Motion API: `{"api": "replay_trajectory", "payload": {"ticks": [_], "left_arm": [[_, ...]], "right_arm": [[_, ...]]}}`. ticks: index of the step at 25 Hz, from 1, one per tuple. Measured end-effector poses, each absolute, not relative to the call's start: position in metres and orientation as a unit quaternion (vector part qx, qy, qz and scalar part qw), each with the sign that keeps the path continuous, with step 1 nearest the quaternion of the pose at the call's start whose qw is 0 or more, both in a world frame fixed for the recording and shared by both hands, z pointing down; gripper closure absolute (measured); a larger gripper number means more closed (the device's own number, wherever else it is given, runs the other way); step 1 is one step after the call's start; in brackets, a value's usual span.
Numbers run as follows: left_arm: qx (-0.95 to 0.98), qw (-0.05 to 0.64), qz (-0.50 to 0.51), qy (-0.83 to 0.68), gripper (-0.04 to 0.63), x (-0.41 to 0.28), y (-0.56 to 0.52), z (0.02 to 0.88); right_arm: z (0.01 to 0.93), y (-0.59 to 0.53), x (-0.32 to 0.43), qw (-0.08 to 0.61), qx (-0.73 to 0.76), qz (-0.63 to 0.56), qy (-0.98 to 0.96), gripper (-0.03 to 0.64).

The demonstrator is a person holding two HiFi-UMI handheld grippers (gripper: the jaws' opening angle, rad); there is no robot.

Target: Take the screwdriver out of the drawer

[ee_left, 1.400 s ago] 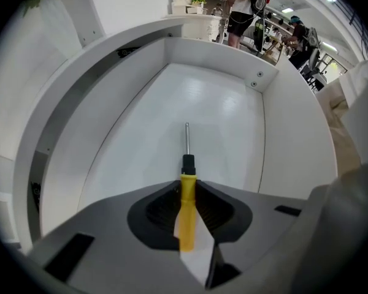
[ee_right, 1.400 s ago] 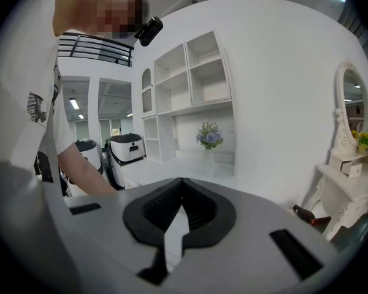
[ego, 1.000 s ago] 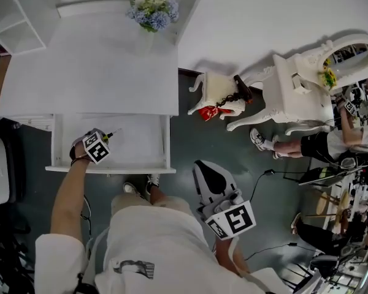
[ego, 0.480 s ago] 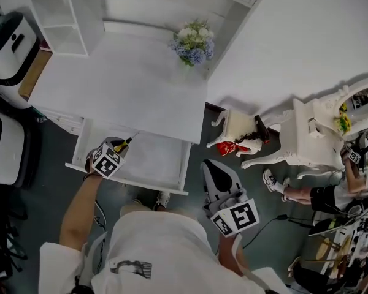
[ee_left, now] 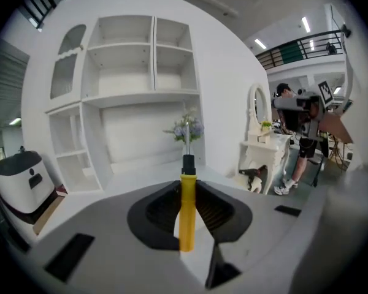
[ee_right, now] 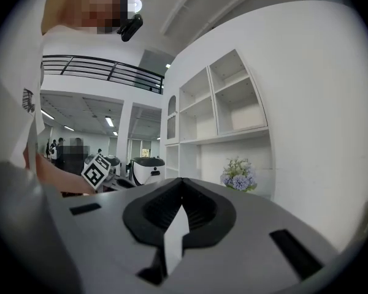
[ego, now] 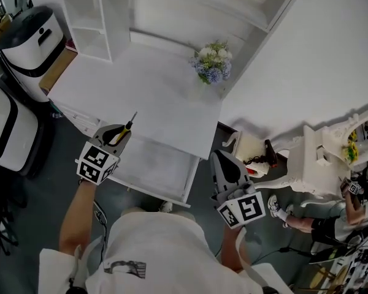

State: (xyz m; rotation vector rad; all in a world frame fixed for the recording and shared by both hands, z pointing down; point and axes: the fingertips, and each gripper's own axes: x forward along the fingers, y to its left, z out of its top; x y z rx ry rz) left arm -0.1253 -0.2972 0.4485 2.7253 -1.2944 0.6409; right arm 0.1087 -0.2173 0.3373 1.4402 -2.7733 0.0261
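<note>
A screwdriver (ego: pixel 126 128) with a yellow handle and black collar sits between the jaws of my left gripper (ego: pixel 118 133), which is shut on it. The gripper is lifted above the left end of the open white drawer (ego: pixel 156 164), over the desk's front edge. In the left gripper view the yellow handle (ee_left: pixel 187 204) stands upright between the jaws, its metal shaft pointing toward the flowers. My right gripper (ego: pixel 225 169) hangs right of the drawer above the dark floor. Its jaws (ee_right: pixel 181 216) are shut and hold nothing.
The white desk top (ego: pixel 141 84) carries a vase of blue and white flowers (ego: pixel 213 62) at its back right. White shelves (ego: pixel 92 17) stand behind, a white machine (ego: pixel 27 35) to the left. An ornate white vanity (ego: pixel 319 158) and a hair dryer (ego: pixel 270 155) are at right.
My left gripper has risen out of the drawer with the screwdriver and now points more level, toward the shelves. The right gripper has drifted up a little. The head view has swung toward the desk.
</note>
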Motion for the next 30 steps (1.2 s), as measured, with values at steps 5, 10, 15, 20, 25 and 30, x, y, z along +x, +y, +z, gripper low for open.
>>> {"api": "replay_trajectory", "payload": {"ticks": [5, 10, 15, 20, 25, 30], "left_arm": [[0.88, -0.019, 0.114, -0.461, 0.515, -0.132, -0.29, 0.358], [0.868, -0.076, 0.032, -0.489, 0.515, -0.139, -0.272, 0.272], [0.852, -0.12, -0.008, -0.509, 0.515, -0.146, -0.25, 0.22], [0.833, -0.152, -0.044, -0.531, 0.515, -0.16, -0.225, 0.188], [0.805, -0.162, -0.076, -0.565, 0.515, -0.184, -0.2, 0.172], [0.774, -0.16, -0.105, -0.604, 0.515, -0.218, -0.174, 0.172]], "right_arm": [[0.32, -0.234, 0.116, -0.004, 0.453, -0.01, -0.892, 0.609], [0.31, -0.245, 0.122, -0.019, 0.451, -0.02, -0.892, 0.609], [0.305, -0.253, 0.14, -0.031, 0.465, -0.016, -0.884, 0.609], [0.294, -0.253, 0.162, -0.051, 0.488, -0.016, -0.871, 0.609], [0.283, -0.248, 0.179, -0.066, 0.506, -0.018, -0.86, 0.609], [0.279, -0.237, 0.184, -0.072, 0.519, -0.021, -0.852, 0.609]]}}
